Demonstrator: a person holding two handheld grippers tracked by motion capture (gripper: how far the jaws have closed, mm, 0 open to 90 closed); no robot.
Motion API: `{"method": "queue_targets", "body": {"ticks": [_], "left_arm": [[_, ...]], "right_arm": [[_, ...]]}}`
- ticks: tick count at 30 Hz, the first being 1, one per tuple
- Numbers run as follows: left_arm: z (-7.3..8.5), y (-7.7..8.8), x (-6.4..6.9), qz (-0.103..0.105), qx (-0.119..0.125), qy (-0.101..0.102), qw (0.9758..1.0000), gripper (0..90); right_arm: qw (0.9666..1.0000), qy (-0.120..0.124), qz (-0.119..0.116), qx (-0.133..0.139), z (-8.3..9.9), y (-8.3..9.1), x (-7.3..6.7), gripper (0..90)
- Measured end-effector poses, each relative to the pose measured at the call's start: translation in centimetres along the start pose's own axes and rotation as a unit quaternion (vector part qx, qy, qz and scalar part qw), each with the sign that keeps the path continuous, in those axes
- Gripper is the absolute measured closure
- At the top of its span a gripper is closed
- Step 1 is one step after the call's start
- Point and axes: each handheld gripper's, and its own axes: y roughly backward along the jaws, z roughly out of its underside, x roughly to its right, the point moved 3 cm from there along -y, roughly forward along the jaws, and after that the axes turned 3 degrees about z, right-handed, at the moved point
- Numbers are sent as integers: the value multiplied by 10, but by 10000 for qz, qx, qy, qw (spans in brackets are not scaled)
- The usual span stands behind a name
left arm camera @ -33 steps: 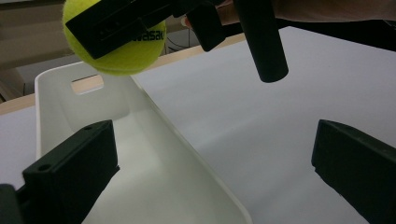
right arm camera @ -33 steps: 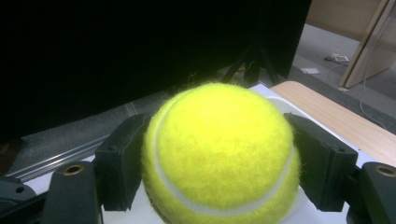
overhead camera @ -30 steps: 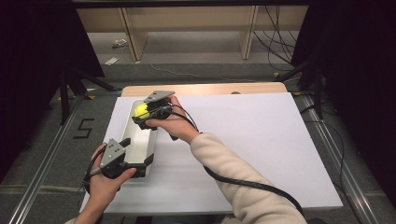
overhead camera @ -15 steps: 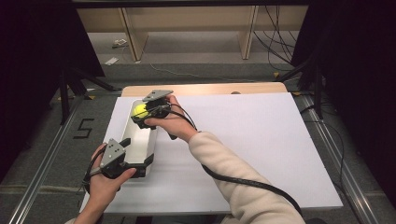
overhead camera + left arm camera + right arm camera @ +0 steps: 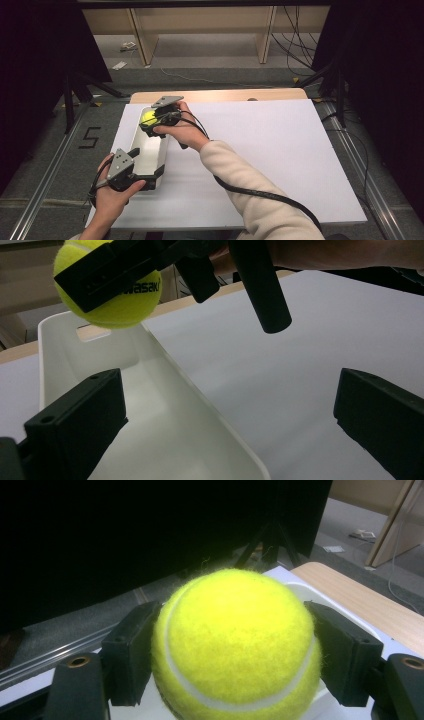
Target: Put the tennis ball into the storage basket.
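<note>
Right claw (image 5: 152, 120) clamps ball (image 5: 148, 118), tray (image 5: 150, 150) lengthwise — away

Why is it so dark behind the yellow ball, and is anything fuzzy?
In the right gripper view a black curtain sits unlit behind the ball, which is brightly lit and slightly soft up close. In the left gripper view the near jaws look blurred and the box is shadowed inside. The high view has dark sides.

Nothing has changed since the earlier pictures: the right gripper (image 5: 156, 119) keeps the tennis ball (image 5: 148, 118) clamped above the far end of the white bin (image 5: 150, 155), and the left gripper (image 5: 131, 175) stays at the bin's near end.
</note>
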Motion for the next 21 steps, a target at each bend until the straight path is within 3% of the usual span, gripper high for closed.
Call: {"method": "queue_targets", "body": {"ticks": [21], "left_arm": [[0,1,0,-5,5,10,10000,0]], "right_arm": [[10000,-80,3,-31,0,-9,0,268]]}}
